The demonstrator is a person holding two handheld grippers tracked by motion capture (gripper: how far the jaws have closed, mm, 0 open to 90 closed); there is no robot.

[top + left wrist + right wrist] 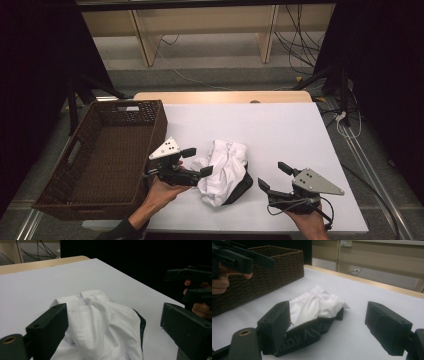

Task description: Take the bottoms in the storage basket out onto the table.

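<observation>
White cloth is what I am working with: a crumpled white garment (223, 170) with a black waistband (240, 190) lies on the white table (280, 130), a little nearer the front edge than the middle and between my two grippers. My left gripper (197, 161) sits at the garment's left side, just beside the wicker basket (107, 155) that stands along the table's left edge and hangs partly over it. Its jaws are spread wide; in the left gripper view the garment (100, 322) lies between them, the left-hand jaw close against the cloth and the other one standing apart over bare table, so nothing is clamped. My left hand (162, 192) comes in from the front edge to carry it. My right gripper (272, 176) rests near the front right corner, its jaws also released and pointing toward the garment. In the right gripper view the black waistband (304, 336), with lettering on it, touches the inner face of the left-hand jaw, while the other jaw stands well clear over the table (352, 340); I cannot tell whether that first jaw presses on the fabric or merely meets it. The basket (262, 277) shows behind the garment (317, 305) there, brown and woven, and it is empty inside as seen from the high view.
</observation>
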